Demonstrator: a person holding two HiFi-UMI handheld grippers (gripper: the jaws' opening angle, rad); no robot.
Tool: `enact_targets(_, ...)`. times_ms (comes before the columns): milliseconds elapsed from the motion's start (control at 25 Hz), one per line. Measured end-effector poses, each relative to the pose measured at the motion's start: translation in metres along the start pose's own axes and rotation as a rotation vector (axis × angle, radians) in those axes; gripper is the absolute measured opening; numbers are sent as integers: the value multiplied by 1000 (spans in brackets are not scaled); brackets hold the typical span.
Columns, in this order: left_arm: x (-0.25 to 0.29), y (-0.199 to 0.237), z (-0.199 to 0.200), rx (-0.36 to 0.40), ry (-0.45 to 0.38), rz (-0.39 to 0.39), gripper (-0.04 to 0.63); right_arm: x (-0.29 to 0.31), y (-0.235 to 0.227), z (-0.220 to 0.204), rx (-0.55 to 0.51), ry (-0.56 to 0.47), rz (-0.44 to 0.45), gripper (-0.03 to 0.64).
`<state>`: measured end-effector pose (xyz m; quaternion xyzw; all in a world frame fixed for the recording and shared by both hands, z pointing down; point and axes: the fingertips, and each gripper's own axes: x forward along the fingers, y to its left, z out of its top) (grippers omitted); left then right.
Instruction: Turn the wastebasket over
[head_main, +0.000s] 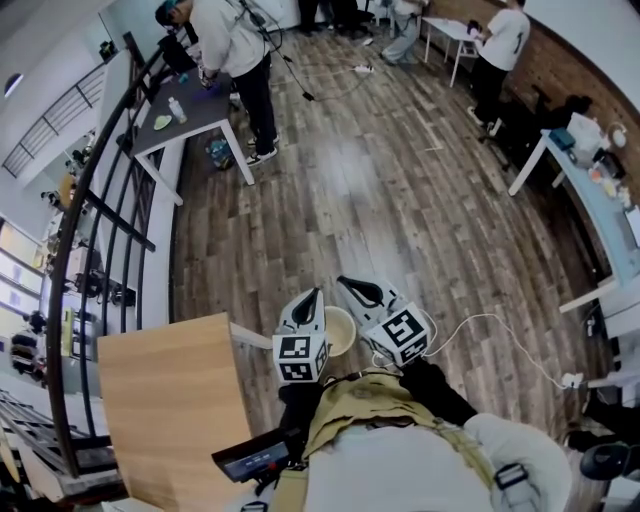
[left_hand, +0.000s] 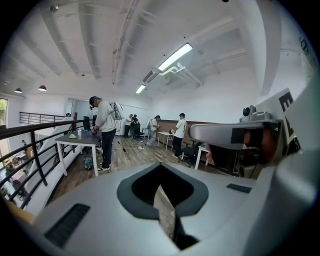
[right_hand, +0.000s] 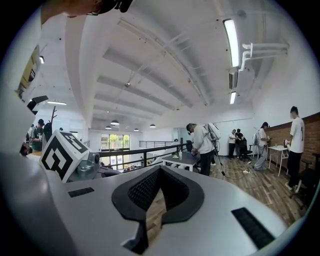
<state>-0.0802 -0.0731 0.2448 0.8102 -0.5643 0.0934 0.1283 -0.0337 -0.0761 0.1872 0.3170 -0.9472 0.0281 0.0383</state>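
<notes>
Railing: a dark metal railing (head_main: 100, 215) curves down the far left edge of the head view.
Wooden tabletop: a pale wooden tabletop (head_main: 175, 400) lies at lower left, close beside my left side.
Grey table: a grey table (head_main: 195, 115) stands at upper left beside the railing. A person (head_main: 235, 45) bends over it.
Left gripper: my left gripper (head_main: 316, 295) is held up in front of my chest, and its marker cube (head_main: 300, 358) faces the head camera. The jaws are closed together with nothing held, and only floor shows through the slit between them.
Wastebasket: the wastebasket (head_main: 341, 332) is cream and round, seen from above in the gap between my two grippers and partly covered by both. Neither pair of jaws is on it. I cannot tell which end is up.
Right gripper: my right gripper (head_main: 345, 283) sits just beside the left one, their tips near each other. Its jaws are together and empty. Its view looks level across the room.
Cable: a white cable (head_main: 500, 335) loops over the wood floor (head_main: 400, 200), right of the right gripper.
White tables: white tables (head_main: 590, 185) line the right edge.
</notes>
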Motion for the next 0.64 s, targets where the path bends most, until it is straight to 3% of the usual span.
enact_targets(640, 8, 19, 10, 20, -35, 19, 2, 19, -1, 8, -26, -14, -1, 20)
